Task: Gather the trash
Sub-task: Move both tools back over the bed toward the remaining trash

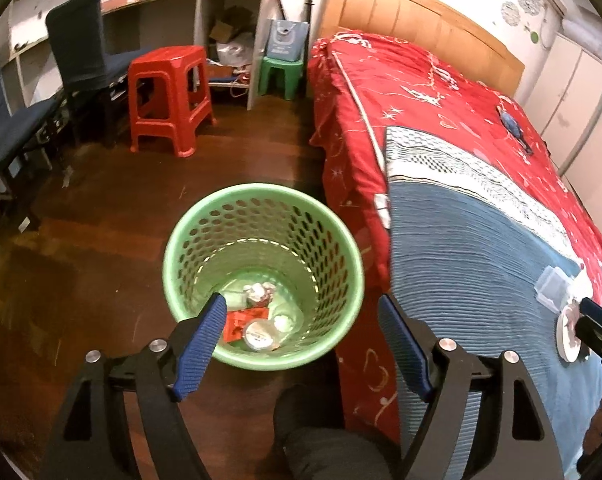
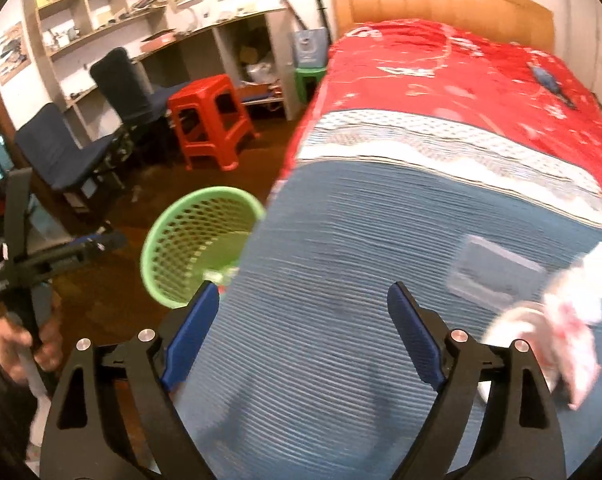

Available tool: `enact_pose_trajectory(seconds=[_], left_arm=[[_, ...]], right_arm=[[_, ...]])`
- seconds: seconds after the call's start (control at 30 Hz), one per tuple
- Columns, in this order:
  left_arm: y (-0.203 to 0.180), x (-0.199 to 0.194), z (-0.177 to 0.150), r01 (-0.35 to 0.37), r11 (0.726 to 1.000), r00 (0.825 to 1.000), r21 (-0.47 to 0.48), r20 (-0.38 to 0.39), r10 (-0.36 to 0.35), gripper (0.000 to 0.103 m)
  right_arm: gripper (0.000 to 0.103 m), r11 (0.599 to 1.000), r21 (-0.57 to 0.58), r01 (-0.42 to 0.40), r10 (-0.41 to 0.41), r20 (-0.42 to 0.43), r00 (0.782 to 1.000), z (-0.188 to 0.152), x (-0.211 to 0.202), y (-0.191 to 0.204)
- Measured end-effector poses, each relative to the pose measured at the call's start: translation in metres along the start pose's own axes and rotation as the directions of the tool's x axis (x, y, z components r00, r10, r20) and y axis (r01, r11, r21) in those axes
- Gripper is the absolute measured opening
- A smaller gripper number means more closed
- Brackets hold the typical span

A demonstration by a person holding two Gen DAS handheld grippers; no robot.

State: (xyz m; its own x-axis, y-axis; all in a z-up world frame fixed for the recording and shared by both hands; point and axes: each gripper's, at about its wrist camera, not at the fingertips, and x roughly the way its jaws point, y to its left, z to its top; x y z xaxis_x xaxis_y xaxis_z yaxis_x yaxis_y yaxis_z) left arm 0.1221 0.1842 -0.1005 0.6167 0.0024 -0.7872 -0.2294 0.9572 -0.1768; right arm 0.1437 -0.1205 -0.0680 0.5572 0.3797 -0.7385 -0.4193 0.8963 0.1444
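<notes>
A green perforated waste basket (image 1: 343,264) stands on the wooden floor beside the bed, with several bits of trash at its bottom: a red wrapper (image 1: 243,322), a round lid (image 1: 260,335) and crumpled paper (image 1: 258,291). My left gripper (image 1: 303,310) hangs open above the basket's near rim, nothing between its blue pads. My right gripper (image 2: 303,300) stands open and empty over the blue blanket (image 2: 341,248). On the blanket to its right lie a clear plastic box (image 2: 495,270), a crumpled white-and-red wrapper (image 2: 577,320) and a white round lid (image 2: 513,324). The basket (image 2: 157,240) shows at the bed's left.
The red bedspread (image 1: 421,92) covers the bed up to a wooden headboard (image 1: 421,16). A red stool (image 1: 169,96), a green stool (image 1: 281,76) and two dark chairs (image 1: 81,52) stand by the desk shelves. A hand (image 2: 25,344) holds the left gripper's handle.
</notes>
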Motion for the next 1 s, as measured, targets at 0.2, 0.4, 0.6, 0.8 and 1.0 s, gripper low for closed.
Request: enact_pose_trajectory(seconds=[0.2,0.4,0.6,0.8,1.0], left_arm=[[-0.030,0.001,0.000,0.025,0.999,1.000,0.037,-0.014,-0.024,0.077],[-0.069,0.000,-0.003,0.049,0.995,0.999,0.081,-0.024,-0.047,0.081],[-0.110,0.001,-0.005,0.096,0.988,0.995,0.121,-0.047,-0.091,0.084],[-0.152,0.006,-0.010,0.135,0.973,0.989,0.186,-0.081,-0.121,0.087],[-0.190,0.014,-0.016,0.179,0.958,0.981,0.222,-0.119,-0.156,0.087]], right_arm=[[0.090,0.996,0.012,0.085,-0.085,-0.008,0.996,-0.026,-0.028,-0.063],[0.094,0.995,0.020,0.097,-0.096,-0.034,0.995,-0.038,-0.042,-0.122],[0.096,0.992,0.018,0.121,-0.120,-0.059,0.991,-0.051,-0.049,-0.168],[0.096,0.995,-0.004,0.096,-0.096,-0.098,0.991,-0.057,-0.041,-0.197],[0.096,0.999,-0.024,0.033,-0.036,-0.131,0.991,-0.055,-0.028,-0.212]])
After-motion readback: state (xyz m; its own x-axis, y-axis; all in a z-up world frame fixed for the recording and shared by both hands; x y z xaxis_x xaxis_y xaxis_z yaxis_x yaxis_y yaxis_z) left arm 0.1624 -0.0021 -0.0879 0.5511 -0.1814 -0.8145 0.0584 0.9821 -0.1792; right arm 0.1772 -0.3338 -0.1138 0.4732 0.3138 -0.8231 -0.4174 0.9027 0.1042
